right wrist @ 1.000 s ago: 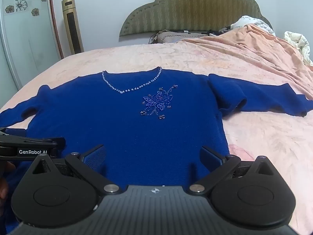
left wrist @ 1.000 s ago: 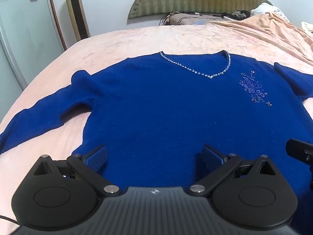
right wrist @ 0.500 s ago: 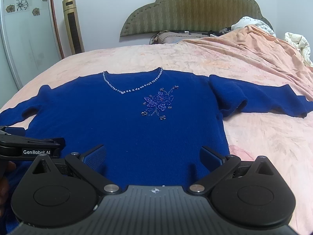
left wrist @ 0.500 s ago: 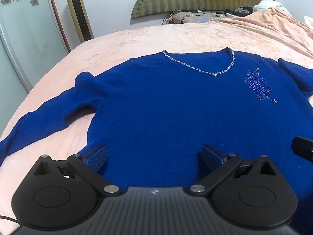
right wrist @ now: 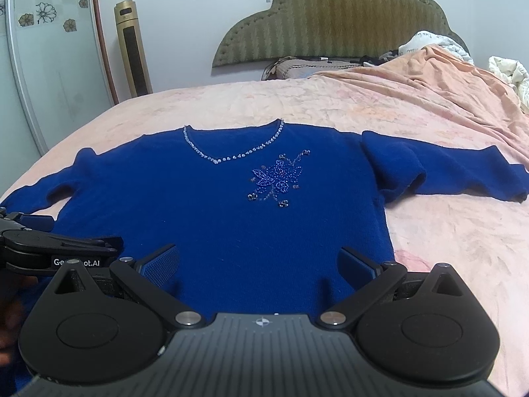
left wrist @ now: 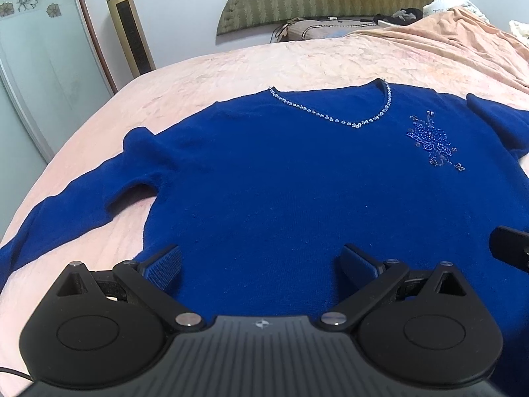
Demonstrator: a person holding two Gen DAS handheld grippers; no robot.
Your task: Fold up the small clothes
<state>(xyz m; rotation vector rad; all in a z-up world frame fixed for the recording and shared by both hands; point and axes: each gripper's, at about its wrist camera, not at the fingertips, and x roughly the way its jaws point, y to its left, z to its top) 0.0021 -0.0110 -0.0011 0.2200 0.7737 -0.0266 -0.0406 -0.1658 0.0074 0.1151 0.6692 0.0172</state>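
A royal blue sweater (left wrist: 297,182) lies flat, front up, on the pink bed, with a beaded neckline and a beaded flower (right wrist: 276,178) on the chest. Both sleeves are spread out to the sides. It also shows in the right wrist view (right wrist: 215,218). My left gripper (left wrist: 261,261) is open and empty, over the sweater's lower left part near the hem. My right gripper (right wrist: 259,259) is open and empty over the lower right part near the hem. The left gripper (right wrist: 56,248) shows at the left edge of the right wrist view.
The pink bedspread (right wrist: 446,248) covers the bed, with a rumpled peach blanket (right wrist: 446,76) at the far right. A green headboard (right wrist: 330,20) and pillow stand at the back. A gold tower fan (left wrist: 127,26) and a glass wardrobe door stand at the left.
Both grippers have drawn back and risen slightly, so the sweater sits a little farther off in both views. Both stay open. The sweater has not moved.
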